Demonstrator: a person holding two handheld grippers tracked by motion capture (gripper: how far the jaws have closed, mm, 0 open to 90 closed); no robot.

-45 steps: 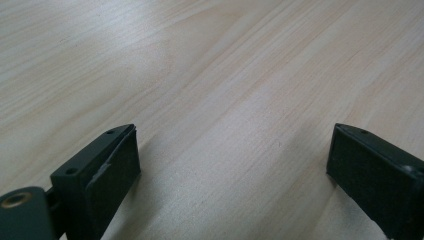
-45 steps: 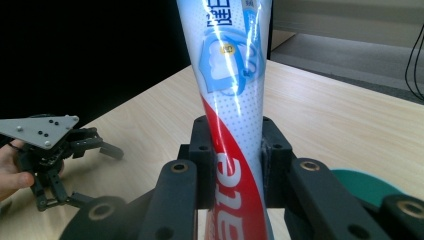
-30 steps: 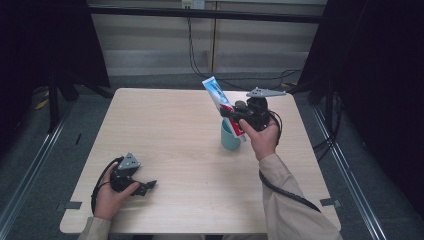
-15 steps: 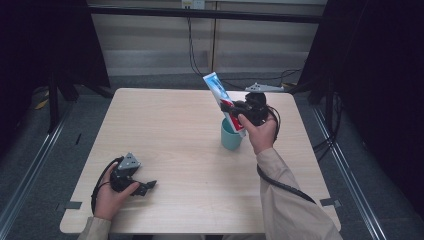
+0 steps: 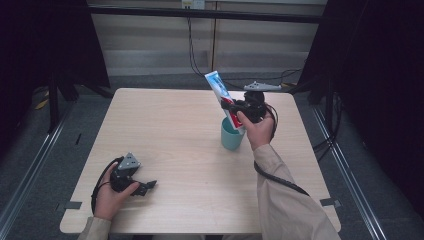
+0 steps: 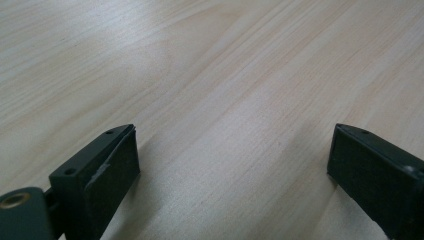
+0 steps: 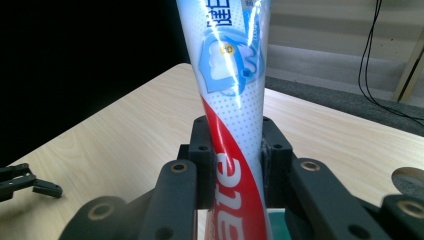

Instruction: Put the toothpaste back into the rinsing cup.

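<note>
- The white, blue and red plastic toothpaste tube (image 7: 235, 125) is clamped between the black jaws of the right gripper (image 5: 239, 111), pressed on both sides.
- The tube (image 5: 223, 98) is held tilted, its lower end at the mouth of the small teal plastic cup (image 5: 232, 135); whether it is touching the cup's inside cannot be told.
- Grasping and carrying are judged done; lowering the tube fully and releasing it are left.
- The left gripper (image 5: 142, 187) is rested on the pale wooden table (image 5: 170, 130), well apart from the cup, its jaws spread wide with nothing between them.

Toothpaste tube's (image 7: 235, 100) lower end is hidden inside the teal cup (image 5: 231, 136).
</note>
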